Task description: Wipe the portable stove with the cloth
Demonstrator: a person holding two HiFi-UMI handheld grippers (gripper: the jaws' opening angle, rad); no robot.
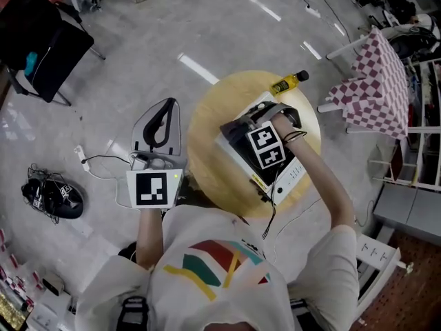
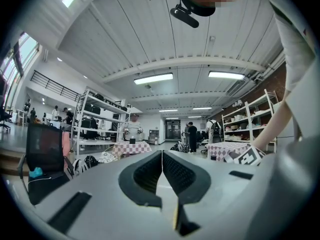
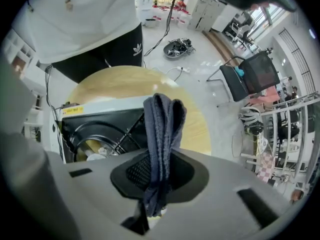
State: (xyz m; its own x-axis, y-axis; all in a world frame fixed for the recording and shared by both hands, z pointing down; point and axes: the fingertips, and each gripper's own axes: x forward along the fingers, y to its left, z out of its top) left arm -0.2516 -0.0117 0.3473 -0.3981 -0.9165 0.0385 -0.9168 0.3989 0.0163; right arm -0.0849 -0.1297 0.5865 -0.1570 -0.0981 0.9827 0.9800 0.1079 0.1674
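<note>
The portable stove (image 1: 284, 174), white with a black top, lies on a round wooden table (image 1: 207, 150). My right gripper (image 1: 241, 126) hangs over the stove's far-left end, shut on a dark grey-blue cloth (image 3: 163, 119). The cloth stands up folded between the jaws, right above the black top and burner ring of the stove (image 3: 100, 126). My left gripper (image 1: 167, 105) is held off the table to the left, over the floor. In the left gripper view the left gripper (image 2: 162, 156) is shut with nothing in it and points level across the room.
A yellow bottle (image 1: 288, 83) lies at the table's far edge. A stove cable (image 1: 270, 216) hangs off the near edge. A table with a checked cloth (image 1: 379, 81) and white racks (image 1: 420, 136) stand to the right. A black chair (image 1: 48, 54) and a helmet (image 1: 55, 198) are on the left.
</note>
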